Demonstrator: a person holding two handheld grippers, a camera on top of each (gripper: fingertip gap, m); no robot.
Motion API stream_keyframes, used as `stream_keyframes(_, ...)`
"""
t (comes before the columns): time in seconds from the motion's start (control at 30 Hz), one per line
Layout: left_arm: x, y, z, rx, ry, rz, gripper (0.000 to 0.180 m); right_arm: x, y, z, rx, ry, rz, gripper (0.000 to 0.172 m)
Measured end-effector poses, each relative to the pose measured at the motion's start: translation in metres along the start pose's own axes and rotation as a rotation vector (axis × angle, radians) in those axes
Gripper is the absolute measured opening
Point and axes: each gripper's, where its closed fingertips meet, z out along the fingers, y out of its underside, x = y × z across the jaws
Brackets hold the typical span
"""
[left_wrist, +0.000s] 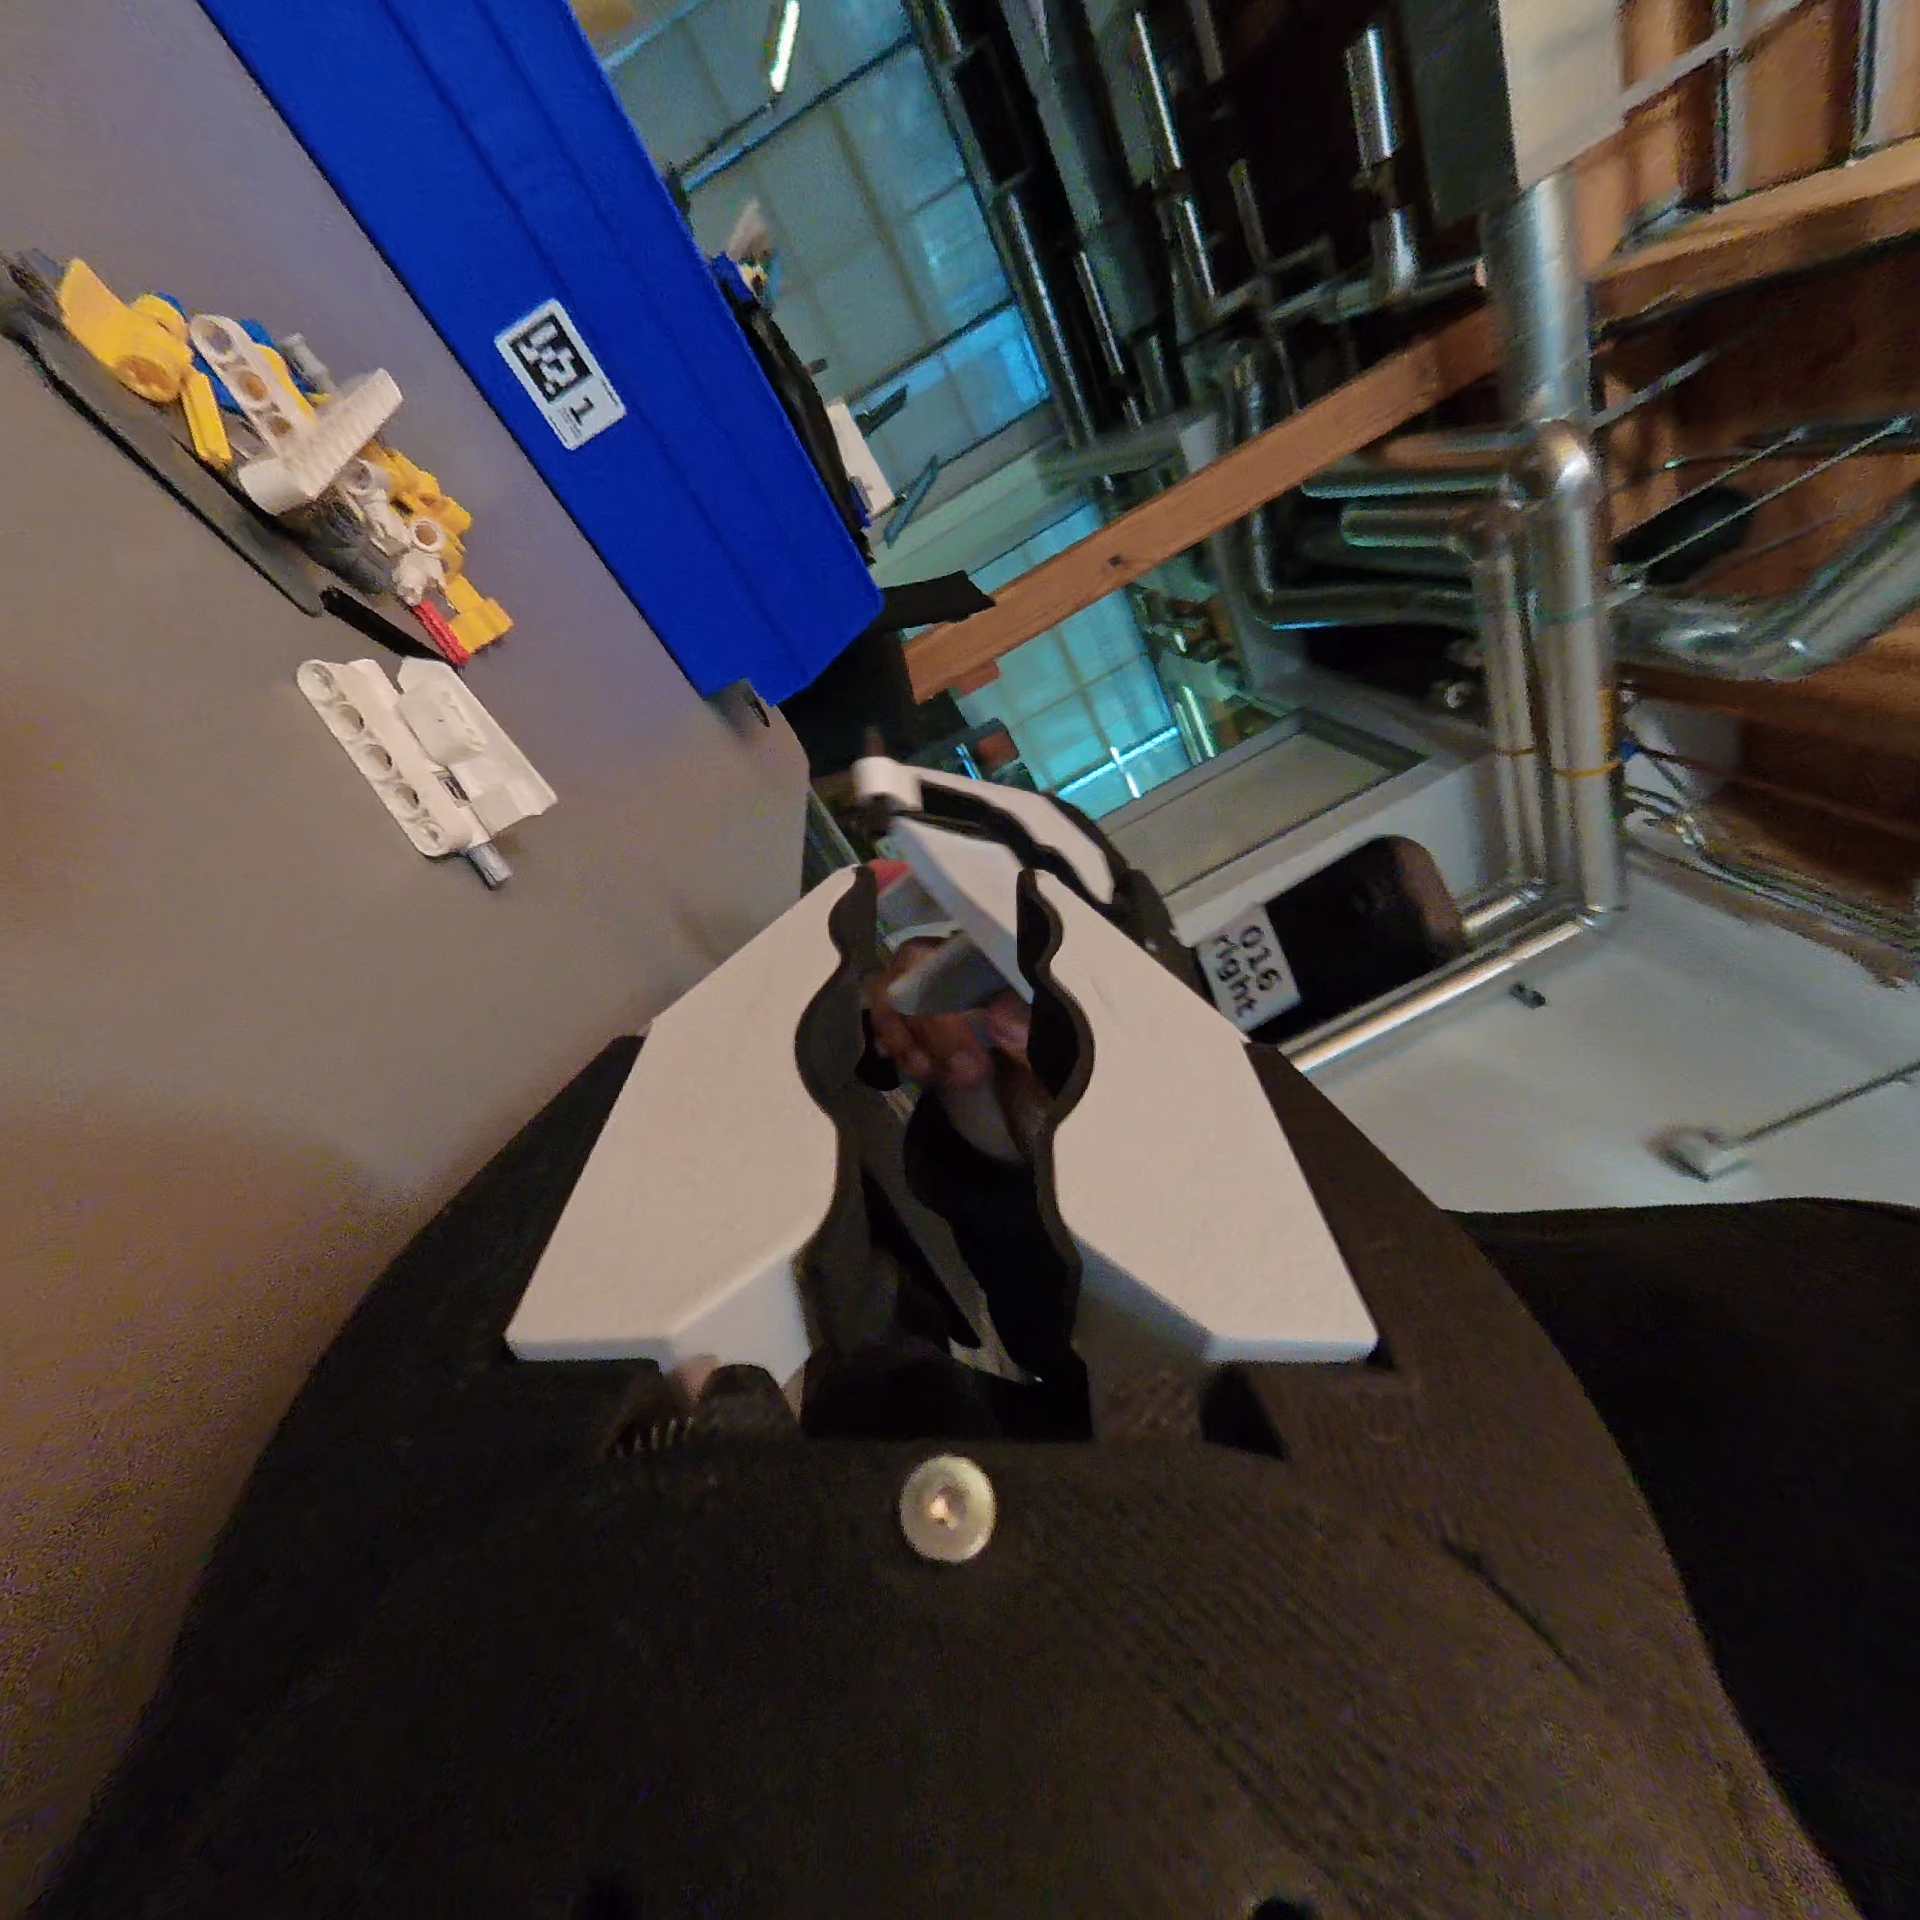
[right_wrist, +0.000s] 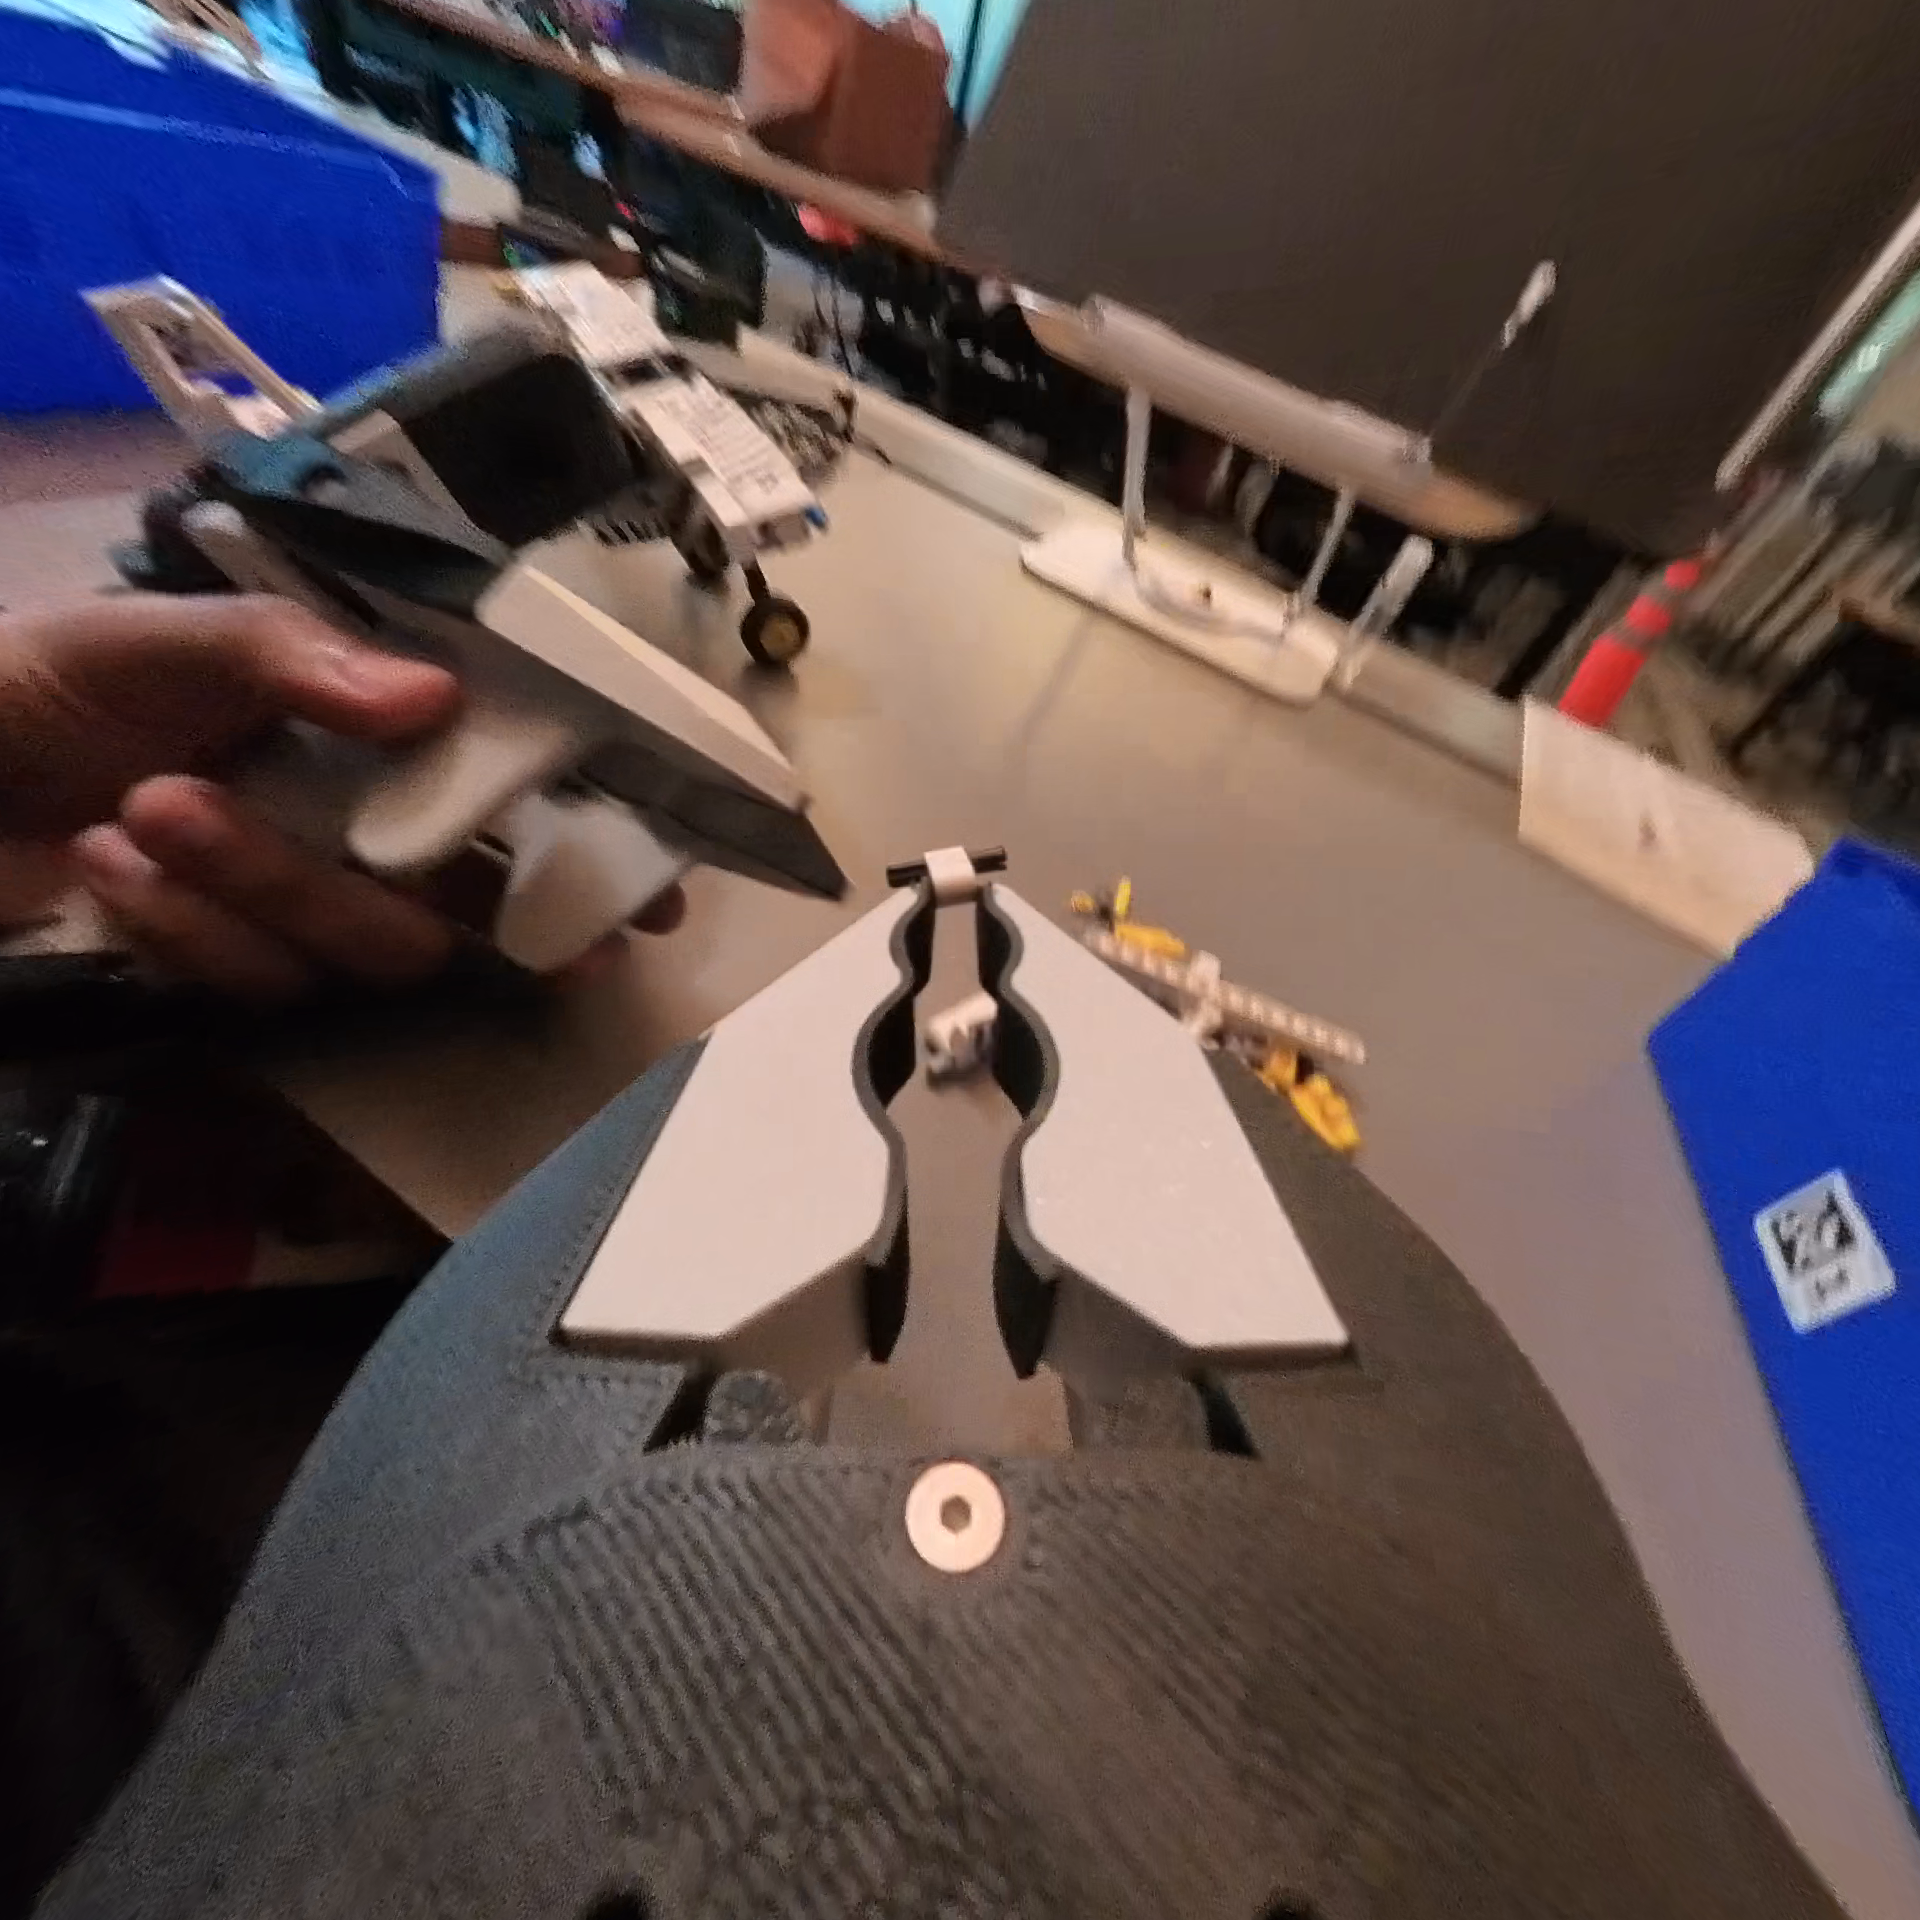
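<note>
My right gripper (right_wrist: 948, 896) is shut on a small white connector with a black axle through it (right_wrist: 948, 869) and holds it above the grey table (right_wrist: 1195, 748). The same gripper and piece (left_wrist: 883, 779) show in the left wrist view, just beyond my left fingertips. My left gripper (left_wrist: 943, 881) is open and empty, with only the right gripper and a hand visible through its gap. It is tilted, in the air beside the table, and shows in the right wrist view (right_wrist: 644, 727) at the upper left, held by a hand (right_wrist: 208, 727).
A white beam assembly (left_wrist: 426, 753) lies on the table; it also shows in the right wrist view (right_wrist: 961, 1034). A yellow, white and blue build on a black plate (left_wrist: 281, 436) lies beyond it. Blue bins (left_wrist: 540, 312) (right_wrist: 1797, 1195) stand at the table's edges. My two grippers' fingertips are within a few centimetres of each other.
</note>
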Motion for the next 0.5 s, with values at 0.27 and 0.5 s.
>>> stream_keyframes(0.27, 0.016, -0.019, -0.016, 0.121, 0.17, -0.08, 0.012, -0.034, -0.034, 0.014, 0.151, -0.019, -0.18, 0.005)
stream_keyframes(0.5, 0.021, -0.021, -0.018, 0.133, 0.189, -0.026, 0.003, -0.033, -0.036, 0.011, 0.11, -0.253, 0.241, 0.035)
